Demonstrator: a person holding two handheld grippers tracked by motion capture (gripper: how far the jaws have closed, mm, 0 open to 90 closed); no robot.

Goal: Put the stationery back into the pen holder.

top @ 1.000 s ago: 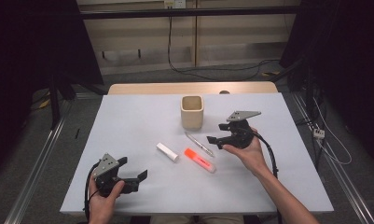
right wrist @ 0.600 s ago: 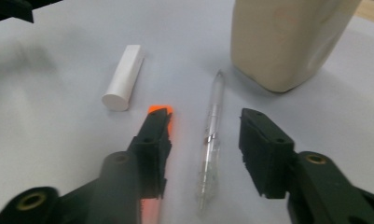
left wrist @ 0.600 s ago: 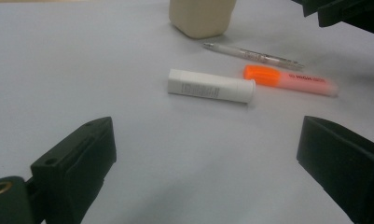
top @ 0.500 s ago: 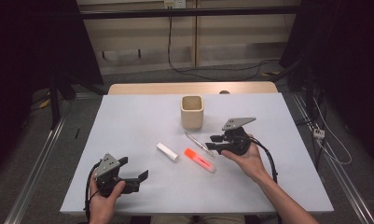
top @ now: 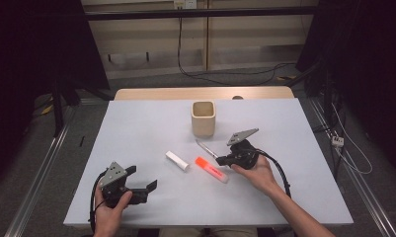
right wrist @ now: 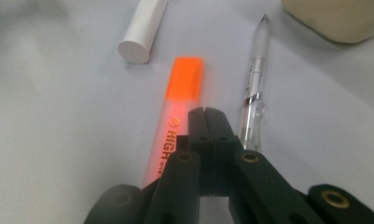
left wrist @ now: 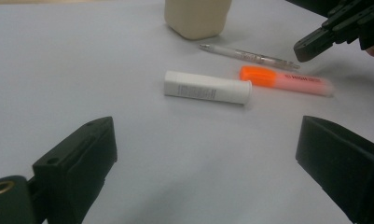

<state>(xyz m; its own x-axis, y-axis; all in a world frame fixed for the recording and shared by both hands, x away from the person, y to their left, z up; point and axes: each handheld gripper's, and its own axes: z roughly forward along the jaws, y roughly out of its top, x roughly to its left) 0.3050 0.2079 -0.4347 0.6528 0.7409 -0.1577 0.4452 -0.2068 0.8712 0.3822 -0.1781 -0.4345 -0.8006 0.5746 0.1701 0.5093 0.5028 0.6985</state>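
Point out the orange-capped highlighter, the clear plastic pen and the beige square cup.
Orange-capped highlighter [right wrist: 187, 77], right gripper view, on its orange cap.
Clear plastic pen [right wrist: 255, 74], right gripper view, on the middle of its barrel.
Beige square cup [top: 203, 126], high view, on its front wall.

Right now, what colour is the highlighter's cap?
Bright orange cap, clearest in the right gripper view.

Black tongs [right wrist: 204, 113], brass screws, grey three-cornered plates, trailing black cables.
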